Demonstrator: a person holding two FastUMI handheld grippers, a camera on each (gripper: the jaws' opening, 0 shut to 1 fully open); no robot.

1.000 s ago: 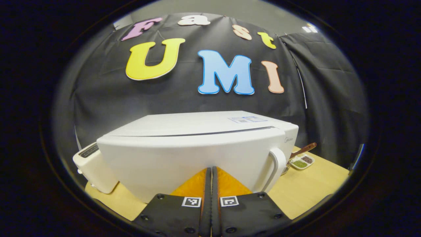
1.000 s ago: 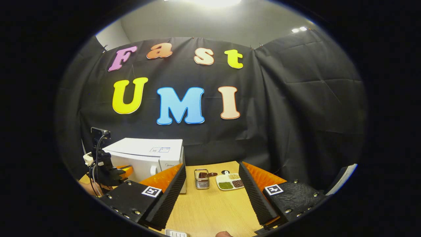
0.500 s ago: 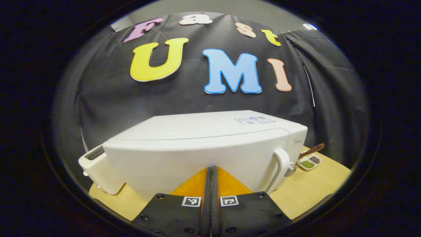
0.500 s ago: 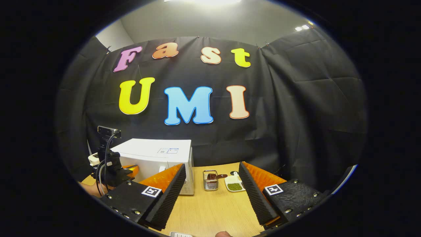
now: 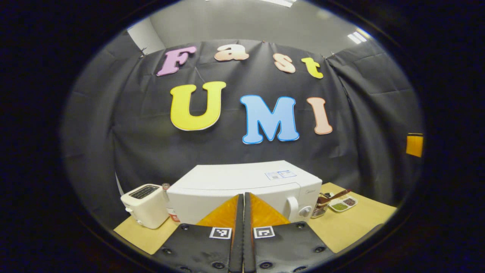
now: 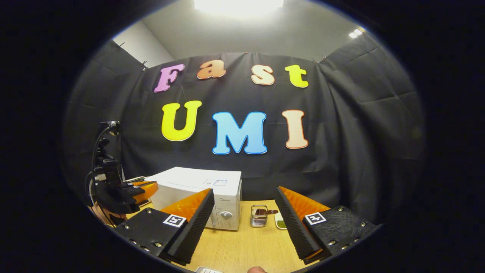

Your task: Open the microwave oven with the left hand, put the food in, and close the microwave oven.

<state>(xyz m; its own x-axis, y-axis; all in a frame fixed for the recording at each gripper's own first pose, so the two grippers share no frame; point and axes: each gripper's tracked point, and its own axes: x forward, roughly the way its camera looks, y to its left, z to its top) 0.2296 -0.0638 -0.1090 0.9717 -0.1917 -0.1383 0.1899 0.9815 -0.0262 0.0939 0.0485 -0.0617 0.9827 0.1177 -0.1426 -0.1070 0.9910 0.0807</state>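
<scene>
The white microwave stands on the wooden table with its door closed; its handle and knob are at its right. My left gripper is shut with nothing between its fingers and is held a short way back from the door. In the right gripper view the microwave is left of centre, and the left gripper hangs in front of it at the far left. My right gripper stands open over the table with nothing held.
A white toaster sits left of the microwave. To its right are a small wire basket and a white tray of beans. A white object lies at the table's near edge.
The microwave door went from slightly ajar to fully closed. My left gripper then pulled back from it, still shut. The right gripper swung left, bringing the microwave nearer centre.
</scene>
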